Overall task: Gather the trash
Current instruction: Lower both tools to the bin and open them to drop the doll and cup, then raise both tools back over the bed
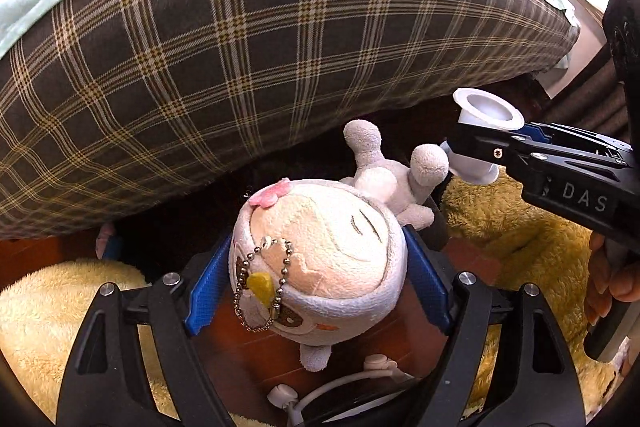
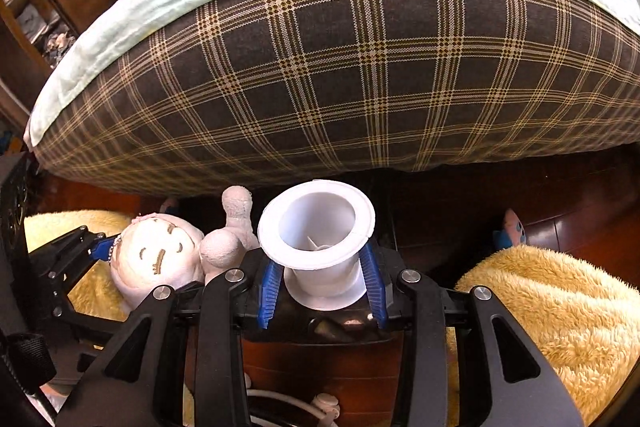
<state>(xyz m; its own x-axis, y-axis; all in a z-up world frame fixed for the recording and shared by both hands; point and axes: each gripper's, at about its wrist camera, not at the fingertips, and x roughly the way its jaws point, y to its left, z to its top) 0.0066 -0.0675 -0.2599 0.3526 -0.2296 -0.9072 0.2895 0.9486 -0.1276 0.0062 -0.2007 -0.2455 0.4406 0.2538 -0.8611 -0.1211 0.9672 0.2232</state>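
Squeezing a plush doll [image 1: 320, 263] by its head, the left gripper [image 1: 316, 287] is hovering beside the right gripper [image 2: 322, 287], which is pinching a white plastic cup [image 2: 318, 239] before the plaid mattress [image 2: 360, 67]; both grips should probably stay firm and level.

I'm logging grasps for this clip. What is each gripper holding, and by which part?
The left gripper clamps the plush doll by its head. The right gripper grips the white plastic cup by its narrow body, below the rim.
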